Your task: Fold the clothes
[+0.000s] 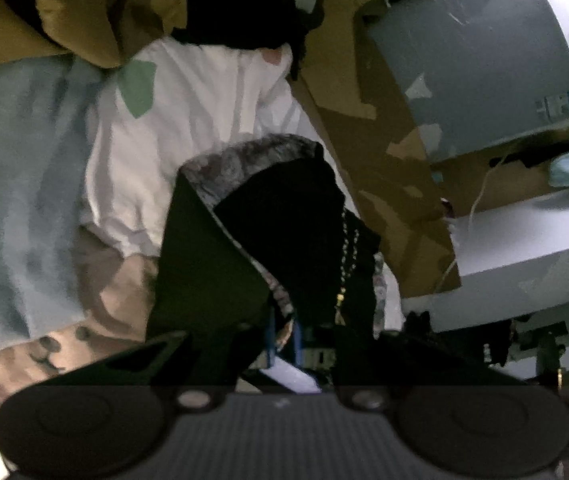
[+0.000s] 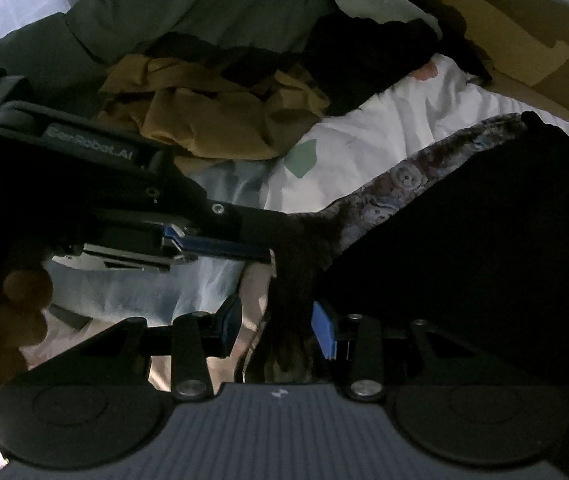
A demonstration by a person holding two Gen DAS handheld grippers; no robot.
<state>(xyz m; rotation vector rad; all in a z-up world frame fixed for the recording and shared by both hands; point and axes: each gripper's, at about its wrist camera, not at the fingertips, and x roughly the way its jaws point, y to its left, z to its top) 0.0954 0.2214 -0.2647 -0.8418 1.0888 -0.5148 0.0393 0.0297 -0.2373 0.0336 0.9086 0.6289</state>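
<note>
Hanging above the white sheet (image 2: pixel 384 136), the black garment (image 1: pixel 284 208) is held clamped by the left gripper (image 2: pixel 270 248), while the right gripper (image 2: pixel 276 324), jaws apart around its edge, seemingly needs closing before folding.

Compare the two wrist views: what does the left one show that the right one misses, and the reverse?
Left wrist only: the white shelf unit and a beaded chain on the black garment. Right wrist only: the left gripper side-on, clamped on the garment's patterned edge, and a dark green coat. Both: black garment, mustard cloth, white sheet.
</note>
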